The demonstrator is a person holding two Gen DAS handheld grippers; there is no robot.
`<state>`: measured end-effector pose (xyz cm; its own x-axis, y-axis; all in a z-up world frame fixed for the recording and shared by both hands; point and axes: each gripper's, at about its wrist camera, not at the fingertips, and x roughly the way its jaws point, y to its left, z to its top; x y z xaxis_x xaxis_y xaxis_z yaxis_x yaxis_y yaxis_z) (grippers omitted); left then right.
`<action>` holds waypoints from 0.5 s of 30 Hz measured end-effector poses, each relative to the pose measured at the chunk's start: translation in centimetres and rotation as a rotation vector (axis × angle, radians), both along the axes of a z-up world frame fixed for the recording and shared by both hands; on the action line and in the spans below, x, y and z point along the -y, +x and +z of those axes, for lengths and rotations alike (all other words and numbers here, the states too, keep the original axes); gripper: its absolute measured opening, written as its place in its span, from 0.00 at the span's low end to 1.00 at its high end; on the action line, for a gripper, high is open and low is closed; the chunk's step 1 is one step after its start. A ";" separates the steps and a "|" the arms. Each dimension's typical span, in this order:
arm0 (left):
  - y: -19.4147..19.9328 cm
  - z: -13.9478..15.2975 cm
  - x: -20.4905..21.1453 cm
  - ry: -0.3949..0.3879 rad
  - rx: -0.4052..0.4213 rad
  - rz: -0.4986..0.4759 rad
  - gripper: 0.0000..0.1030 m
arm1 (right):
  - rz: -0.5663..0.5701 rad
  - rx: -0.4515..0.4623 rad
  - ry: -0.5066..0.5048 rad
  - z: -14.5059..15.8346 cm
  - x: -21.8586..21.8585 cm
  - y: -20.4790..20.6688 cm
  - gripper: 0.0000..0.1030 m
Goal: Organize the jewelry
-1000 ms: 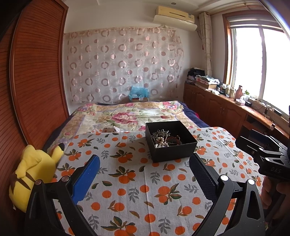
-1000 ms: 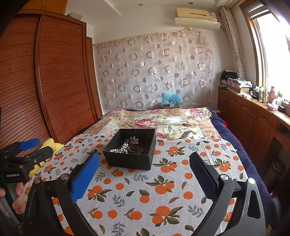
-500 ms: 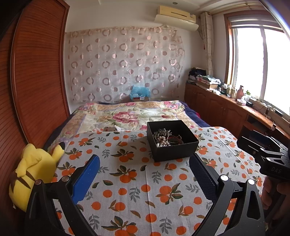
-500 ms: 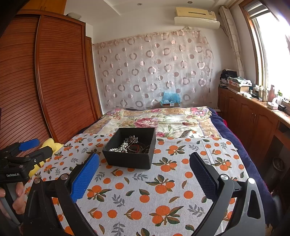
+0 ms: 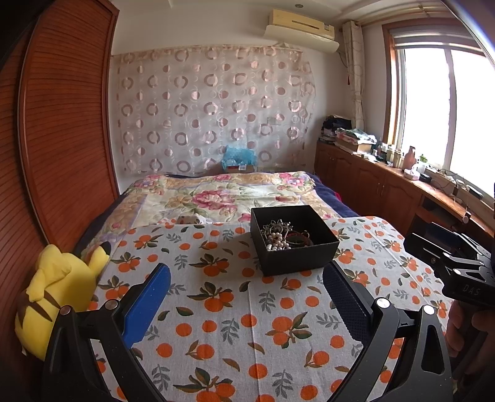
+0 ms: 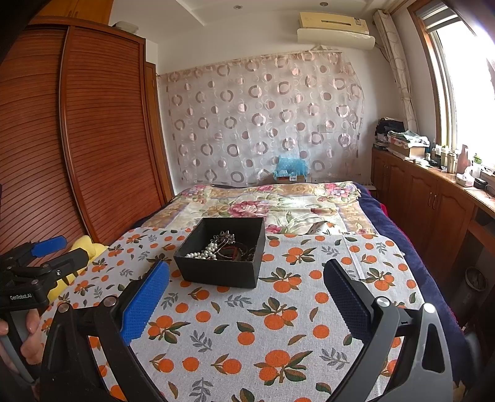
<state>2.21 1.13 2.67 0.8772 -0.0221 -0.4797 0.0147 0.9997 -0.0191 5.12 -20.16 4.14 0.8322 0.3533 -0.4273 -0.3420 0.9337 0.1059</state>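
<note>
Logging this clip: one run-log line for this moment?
stage: start | left gripper: open | right gripper: open | jewelry: tangled in black box | nothing held

Matt black box point(image 5: 294, 244), printed cloth point(image 5: 235, 312), slatted wood wardrobe point(image 6: 102, 130)

This is a bedroom in a home. A bed point(image 5: 222, 198) with a flowered quilt point(image 6: 278, 204) fills the middle, its near end covered by a cloth point(image 5: 235, 309) printed with oranges. A tall wooden wardrobe point(image 6: 102, 130) with slatted doors stands along one side, and a yellow plush toy point(image 5: 52, 293) lies against it. A sheer curtain point(image 5: 213, 111) with ring patterns hangs over the far wall, under a wall air conditioner point(image 5: 301, 26). Beneath the bright window point(image 5: 445, 108) runs a low wooden cabinet point(image 6: 423, 198), its top crowded with bottles point(image 5: 408, 156), folded clothes point(image 6: 405, 137) and small household clutter.
</note>
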 end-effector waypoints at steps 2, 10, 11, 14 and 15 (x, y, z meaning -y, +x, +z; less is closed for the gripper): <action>0.0 0.0 0.0 -0.001 0.001 0.000 0.92 | 0.001 0.000 0.001 0.0 0.0 0.0 0.97; -0.1 0.1 0.0 -0.001 0.003 -0.001 0.92 | -0.001 -0.001 0.001 0.0 0.0 0.0 0.97; -0.1 0.1 0.0 0.000 0.003 -0.002 0.92 | 0.000 0.000 0.001 0.0 0.0 0.0 0.97; -0.1 0.2 0.0 -0.004 0.001 -0.003 0.92 | 0.000 0.000 0.001 0.0 0.1 0.0 0.97; 0.0 0.2 0.1 -0.004 0.002 -0.004 0.92 | 0.000 0.000 0.002 -0.1 0.1 -0.1 0.97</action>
<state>2.18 1.04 2.86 0.8780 -0.0276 -0.4778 0.0190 0.9996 -0.0227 5.05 -20.22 4.09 0.8321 0.3543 -0.4267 -0.3424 0.9334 0.1075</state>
